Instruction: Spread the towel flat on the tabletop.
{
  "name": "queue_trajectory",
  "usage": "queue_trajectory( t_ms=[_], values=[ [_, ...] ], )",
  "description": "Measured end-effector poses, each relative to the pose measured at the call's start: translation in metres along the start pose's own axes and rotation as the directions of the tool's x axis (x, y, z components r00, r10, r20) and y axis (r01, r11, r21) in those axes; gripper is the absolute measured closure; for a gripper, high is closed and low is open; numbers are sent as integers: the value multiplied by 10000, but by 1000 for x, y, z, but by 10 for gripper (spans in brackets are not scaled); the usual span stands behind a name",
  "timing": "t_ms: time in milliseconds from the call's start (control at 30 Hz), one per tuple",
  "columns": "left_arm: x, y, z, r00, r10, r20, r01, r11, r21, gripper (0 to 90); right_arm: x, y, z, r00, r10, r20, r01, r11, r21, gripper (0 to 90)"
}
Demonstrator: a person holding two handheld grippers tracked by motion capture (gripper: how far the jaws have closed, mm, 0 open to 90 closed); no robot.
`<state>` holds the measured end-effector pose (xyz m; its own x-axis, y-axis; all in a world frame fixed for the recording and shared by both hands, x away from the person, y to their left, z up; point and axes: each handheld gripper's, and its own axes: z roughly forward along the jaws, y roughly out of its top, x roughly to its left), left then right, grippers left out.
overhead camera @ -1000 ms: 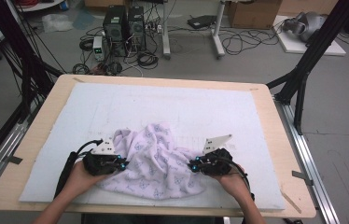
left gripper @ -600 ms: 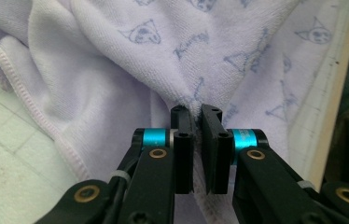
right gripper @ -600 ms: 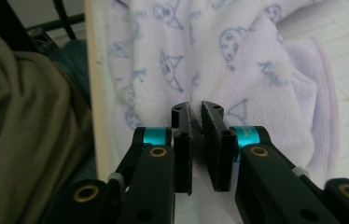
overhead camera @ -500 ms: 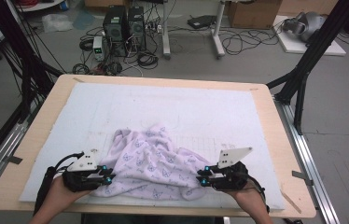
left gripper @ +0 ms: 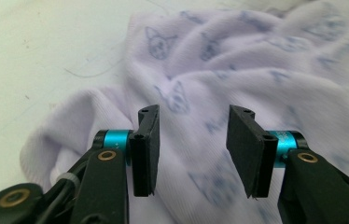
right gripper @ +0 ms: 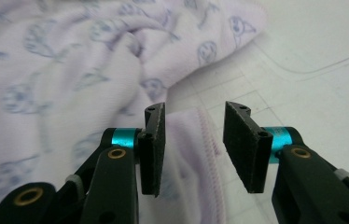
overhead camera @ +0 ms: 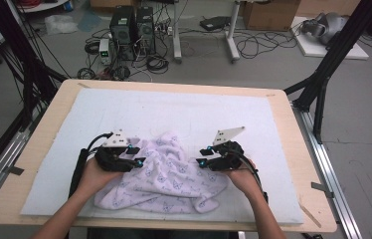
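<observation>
A: Step in hand: letting go of the crumpled lilac knit garment with the printed animal faces (overhead camera: 166,174). It lies bunched at the near middle of the white-padded counter (overhead camera: 184,112).

B: Left hand-held gripper (left gripper: 192,140) and right hand-held gripper (right gripper: 193,140)?

A: Both sets of jaws have just been opening, now about half apart, pads clear of the cloth (the stitched hem (right gripper: 200,154) lies under the right one).

B: Next?

A: Probably picking fresh edges to spread it flat.

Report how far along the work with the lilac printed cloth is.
Little looks done: the lilac printed knit cloth lies crumpled on the white mat. In hand: the left gripper and right gripper, jaws just opened, hover over its edges without gripping. Left: spreading it flat, perhaps folding.
</observation>
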<state>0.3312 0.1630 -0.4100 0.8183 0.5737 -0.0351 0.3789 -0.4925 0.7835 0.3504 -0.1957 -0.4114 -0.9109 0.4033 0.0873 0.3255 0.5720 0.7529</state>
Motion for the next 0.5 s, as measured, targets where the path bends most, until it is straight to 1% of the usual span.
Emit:
queue_trajectory(
  t_ms=[33, 67, 100, 133, 167, 200, 233, 267, 300, 333, 367, 400, 433, 500],
  values=[
    [2, 0, 7, 9999, -42, -103, 45, 9996, 268, 529, -3, 0, 4, 9999, 99, -84, -99, 9999, 43, 586],
    [3, -1, 11, 9999, -48, -153, 53, 9994, 350, 532, -7, -2, 11, 9995, 254, -174, -253, 9996, 100, 586],
    [4, -2, 16, 9999, -20, -168, 29, 9986, 525, 557, -9, -2, 14, 9990, 365, -265, -362, 9993, 130, 590],
    [5, -3, 20, 9999, -40, -103, 47, 9976, 689, 628, -11, -3, 18, 9978, 505, -424, -498, 9986, 182, 621],
    [5, -4, 23, 10000, 87, -18, -85, 9966, 824, 702, -12, -4, 23, 9959, 602, -672, -587, 9980, 239, 668],
    [4, -4, 24, 9998, 209, -10, -207, 9962, 841, 776, -13, -5, 26, 9930, 690, -961, -661, 9973, 332, 730],
    [2, -4, 23, 9996, 287, -34, -283, 9959, 861, 824, -13, -5, 30, 9895, 741, -1237, -682, 9963, 516, 812],
    [2, -4, 21, 9996, 293, -41, -288, 9964, 794, 846, -12, -6, 31, 9870, 680, -1453, -578, 9956, 738, 869],
    [2, -3, 18, 9996, 274, -113, -265, 9971, 713, 853, -10, -6, 32, 9861, 640, -1532, -526, 9956, 771, 871],
    [4, -3, 13, 9995, 237, -210, -224, 9978, 625, 858, -9, -6, 29, 9881, 569, -1428, -463, 9960, 765, 875],
    [6, -2, 7, 9995, 122, -304, -107, 9988, 478, 860, -8, -5, 24, 9923, 474, -1145, -391, 9966, 732, 876],
    [7, -2, 3, 9993, 90, -370, -76, 9993, 373, 861, -7, -4, 18, 9959, 340, -842, -291, 9979, 584, 877],
    [8, -1, -3, 9989, -46, -473, 53, 9999, 149, 862, -7, -3, 12, 9974, 337, -643, -309, 9985, 446, 878],
    [10, -1, -16, 9979, -72, -648, 63, 9999, -145, 863, -6, -2, -5, 9996, 277, -105, -276, 9995, 126, 879]
  ],
)
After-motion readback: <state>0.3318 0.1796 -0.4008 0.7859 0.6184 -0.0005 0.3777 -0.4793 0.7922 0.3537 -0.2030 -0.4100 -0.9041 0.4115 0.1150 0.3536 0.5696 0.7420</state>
